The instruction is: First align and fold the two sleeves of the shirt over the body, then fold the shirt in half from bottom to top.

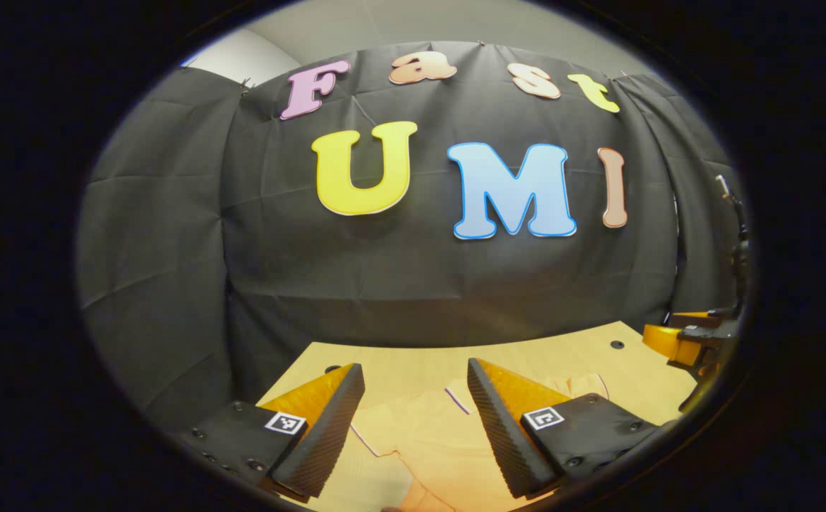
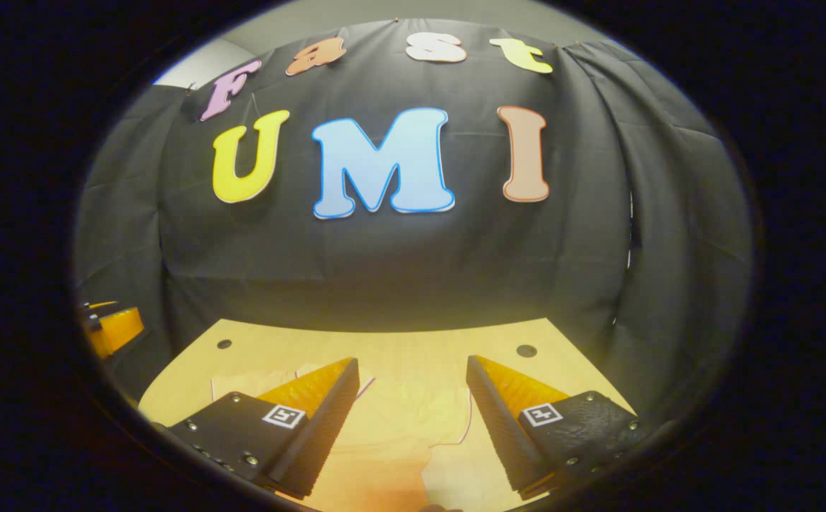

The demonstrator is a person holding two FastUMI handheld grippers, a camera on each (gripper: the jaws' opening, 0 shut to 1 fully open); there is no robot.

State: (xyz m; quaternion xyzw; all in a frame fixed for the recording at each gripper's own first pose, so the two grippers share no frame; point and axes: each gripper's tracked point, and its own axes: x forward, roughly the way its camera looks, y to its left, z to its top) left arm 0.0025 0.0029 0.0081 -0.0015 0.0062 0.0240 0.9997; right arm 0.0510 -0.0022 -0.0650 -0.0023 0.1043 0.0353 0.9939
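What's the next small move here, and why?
Probably lower both grippers toward the sleeves. The left gripper and right gripper hover open above the shirt, which lies flat on the table, nothing gripped and no sleeve folded over the body.

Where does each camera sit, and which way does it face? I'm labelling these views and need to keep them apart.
Left gripper view: rides on the left claw, looking forward over the shirt on the table toward the booth wall; its own fingers are spread, and the other claw shows at right.
Right gripper view: rides on the right claw, facing the same wall; the other claw shows at left.
Shared: shirt, table, wall.
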